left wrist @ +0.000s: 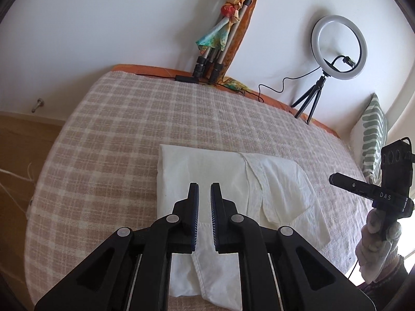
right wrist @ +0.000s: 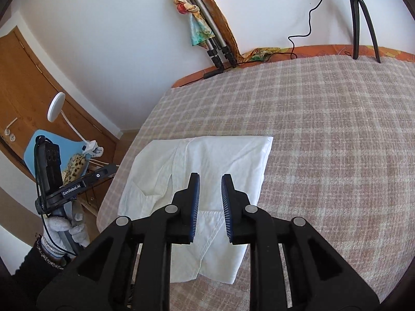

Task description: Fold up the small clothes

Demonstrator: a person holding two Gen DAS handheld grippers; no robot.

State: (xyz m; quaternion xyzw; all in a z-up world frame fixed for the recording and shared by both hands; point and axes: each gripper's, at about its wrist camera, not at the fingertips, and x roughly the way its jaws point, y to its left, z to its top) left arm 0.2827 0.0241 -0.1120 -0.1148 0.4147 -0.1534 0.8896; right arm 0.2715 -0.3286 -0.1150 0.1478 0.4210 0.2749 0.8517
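A folded white cotton garment [left wrist: 233,207] lies flat on a bed covered by a pink-and-cream checked blanket [left wrist: 116,129], near the blanket's near edge, with seams and a hemmed flap showing on its upper layer. The left gripper [left wrist: 205,189] hangs above the garment with its jaws set a narrow gap apart; nothing is between them, and the blue ribbed pads [left wrist: 195,207] are clear of the cloth. The right gripper [right wrist: 210,181] likewise hovers over the garment [right wrist: 202,160], its jaws spread a little wider and also empty. In the left wrist view the right hand [left wrist: 376,246], in a pale knitted glove, grips the handle of its black tool at the right edge; in the right wrist view the gloved left hand [right wrist: 67,230] shows at the left edge. Against the white wall at the far side of the bed lean a folded silver tripod [left wrist: 220,51] wrapped in a colourful scarf, and a white ring light on a small black tripod [left wrist: 338,46] stands on the bed's orange edge. A green-and-white striped pillow [left wrist: 373,134] rests at the right. Beyond the bed in the right wrist view are a wooden door [right wrist: 28,83] and a light blue chair [right wrist: 64,150].
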